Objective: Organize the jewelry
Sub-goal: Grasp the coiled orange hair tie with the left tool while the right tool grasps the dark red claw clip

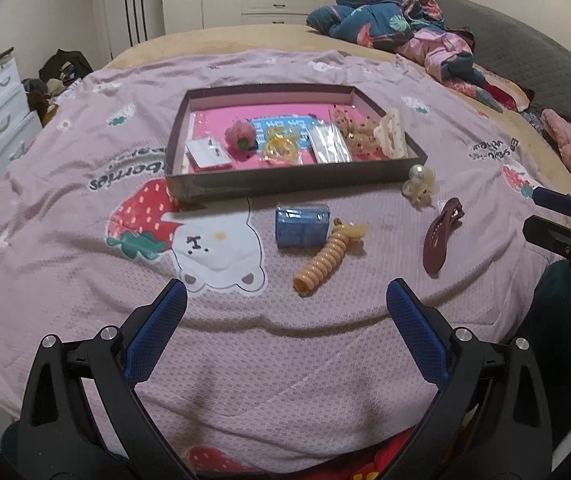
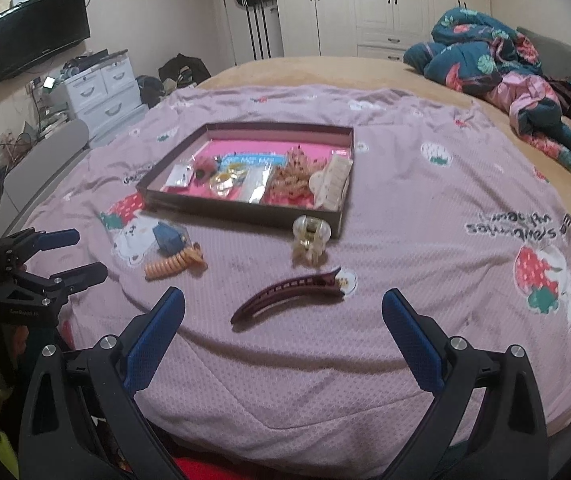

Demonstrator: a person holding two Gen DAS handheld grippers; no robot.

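A shallow dark tray with a pink floor holds several hair pieces and packets. On the pink blanket in front of it lie a blue box, an orange spiral hair tie, a pale pearl claw clip and a long maroon hair clip. My left gripper is open, just short of the spiral tie. My right gripper is open, with the maroon clip lying just ahead of its fingertips.
A crumpled teal and pink quilt lies at the far right of the bed. White drawers and a wall television stand to the left. Wardrobes line the back wall. The near edge of the bed runs below both grippers.
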